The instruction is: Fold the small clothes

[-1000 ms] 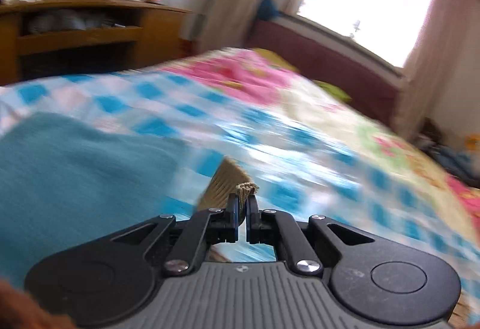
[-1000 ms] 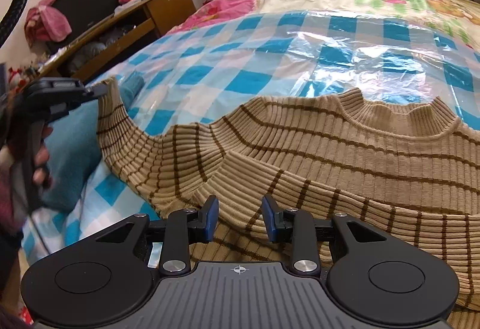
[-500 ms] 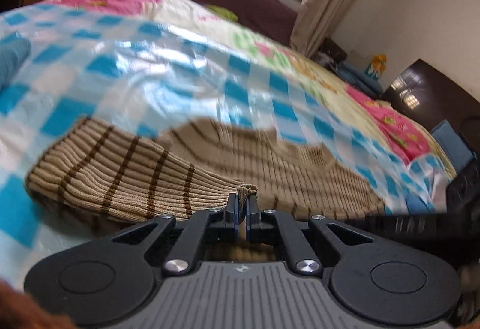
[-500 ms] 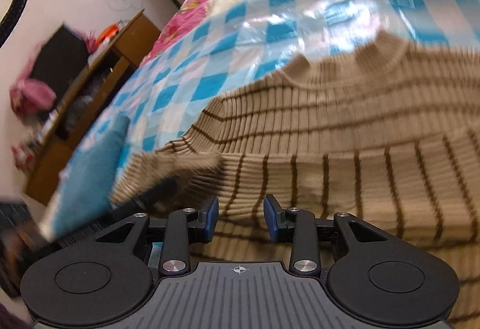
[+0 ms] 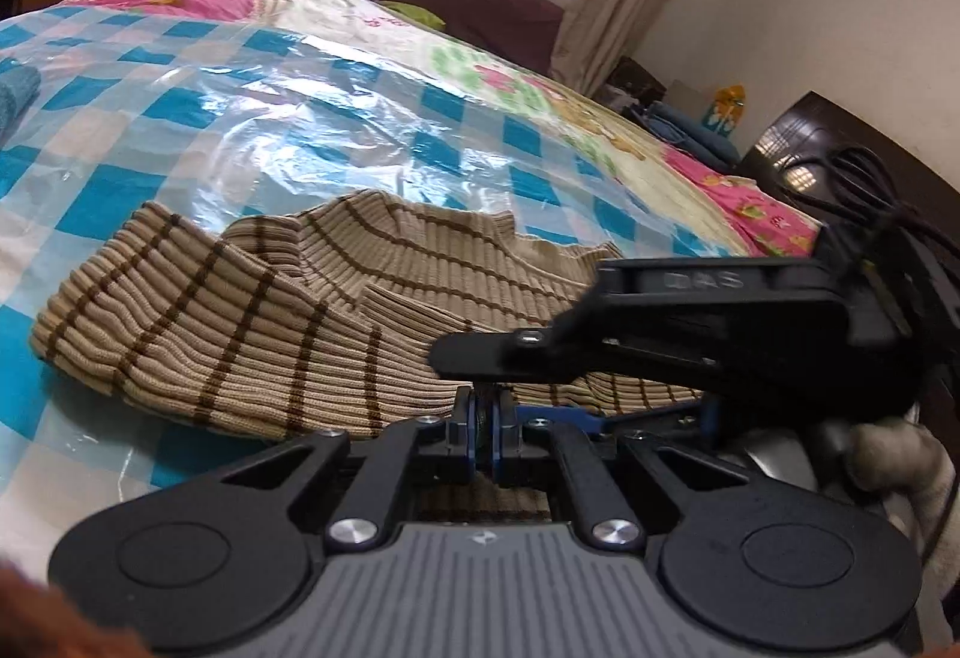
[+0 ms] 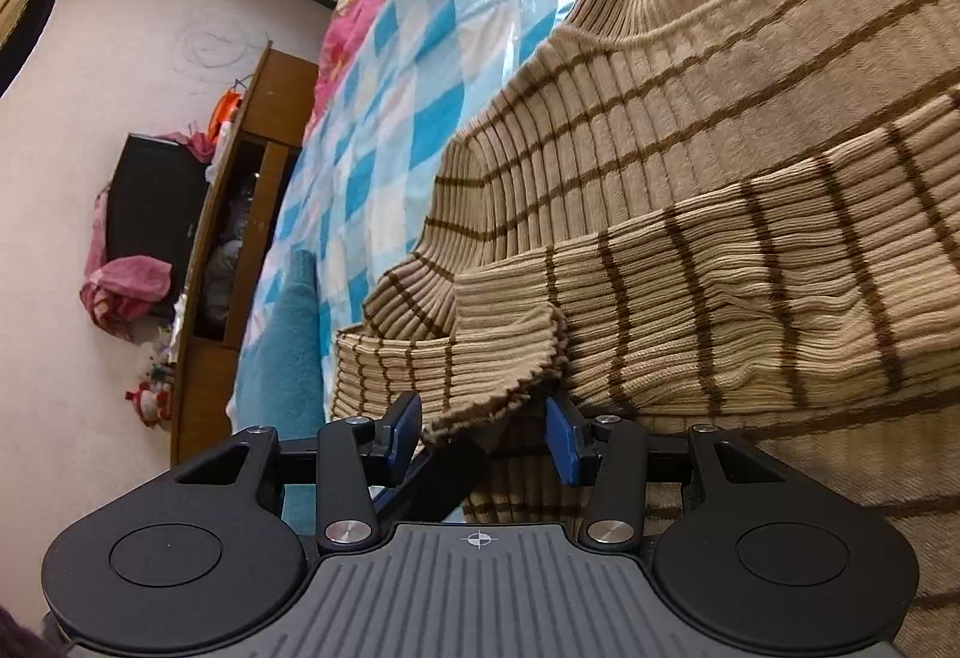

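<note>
On the checked plastic sheet [image 5: 336,129] over the bed lies my striped sweater [image 5: 252,322], one sleeve folded across its body. My left gripper [image 5: 480,418] pinches the sleeve cuff [image 6: 510,358], I think, though its pads hide the cloth. My right gripper [image 6: 480,436] is closing, jaws apart around that cuff.

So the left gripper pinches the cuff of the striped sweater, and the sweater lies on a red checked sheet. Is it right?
One detail is wrong: the checked sheet is blue and white, not red, as the left wrist view shows. The rest holds: the left gripper is shut on the cuff of the striped sweater, which lies on that sheet.
</note>
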Tool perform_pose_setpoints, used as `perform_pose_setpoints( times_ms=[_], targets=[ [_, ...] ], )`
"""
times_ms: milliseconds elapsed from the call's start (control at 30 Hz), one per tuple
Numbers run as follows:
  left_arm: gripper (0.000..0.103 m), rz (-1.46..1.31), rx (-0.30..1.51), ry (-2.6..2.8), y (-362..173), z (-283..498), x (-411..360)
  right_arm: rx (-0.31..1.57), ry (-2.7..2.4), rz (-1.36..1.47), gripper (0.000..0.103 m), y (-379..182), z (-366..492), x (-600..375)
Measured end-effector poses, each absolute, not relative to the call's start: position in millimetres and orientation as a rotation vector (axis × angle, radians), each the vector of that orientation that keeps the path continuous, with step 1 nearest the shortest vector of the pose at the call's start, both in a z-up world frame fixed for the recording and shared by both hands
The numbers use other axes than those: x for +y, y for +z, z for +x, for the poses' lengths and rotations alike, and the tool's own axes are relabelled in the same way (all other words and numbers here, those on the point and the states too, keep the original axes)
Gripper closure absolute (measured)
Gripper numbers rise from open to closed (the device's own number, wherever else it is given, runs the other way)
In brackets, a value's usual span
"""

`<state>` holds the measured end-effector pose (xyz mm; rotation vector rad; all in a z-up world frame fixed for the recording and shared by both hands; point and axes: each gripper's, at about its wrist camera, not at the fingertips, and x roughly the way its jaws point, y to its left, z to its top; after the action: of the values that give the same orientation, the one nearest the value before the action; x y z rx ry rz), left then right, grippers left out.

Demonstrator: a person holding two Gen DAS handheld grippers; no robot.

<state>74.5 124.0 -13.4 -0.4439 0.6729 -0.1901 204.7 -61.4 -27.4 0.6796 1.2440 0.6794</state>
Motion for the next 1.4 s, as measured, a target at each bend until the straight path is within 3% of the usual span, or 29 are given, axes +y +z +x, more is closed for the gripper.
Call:
perform_pose_setpoints(
  times_ms=[100,200,333,500,800,1000,1400],
  targets=[
    [0.091,-0.438,0.669,-0.199,-13,70,123,1.235,0.68,0.649,0.091,-21,206,-59],
    [0.085,-0.448,0.643,-0.203,-8,65,125,1.183,0.678,0.615,0.095,-6,209,-66],
    [0.072,-0.463,0.608,-0.185,-3,55,128,1.081,0.658,0.63,0.096,24,217,-95],
    [0.065,-0.459,0.594,-0.174,-1,50,127,0.962,0.592,0.661,0.096,57,224,-146],
    [0.062,-0.392,0.658,-0.179,-9,62,112,0.917,0.38,0.655,0.096,46,221,-234],
    [0.059,-0.338,0.692,-0.161,-12,71,105,0.98,0.301,0.648,0.096,15,222,-250],
    [0.057,-0.299,0.711,-0.119,-23,99,103,1.011,0.222,0.561,0.098,19,224,-265]
  ],
)
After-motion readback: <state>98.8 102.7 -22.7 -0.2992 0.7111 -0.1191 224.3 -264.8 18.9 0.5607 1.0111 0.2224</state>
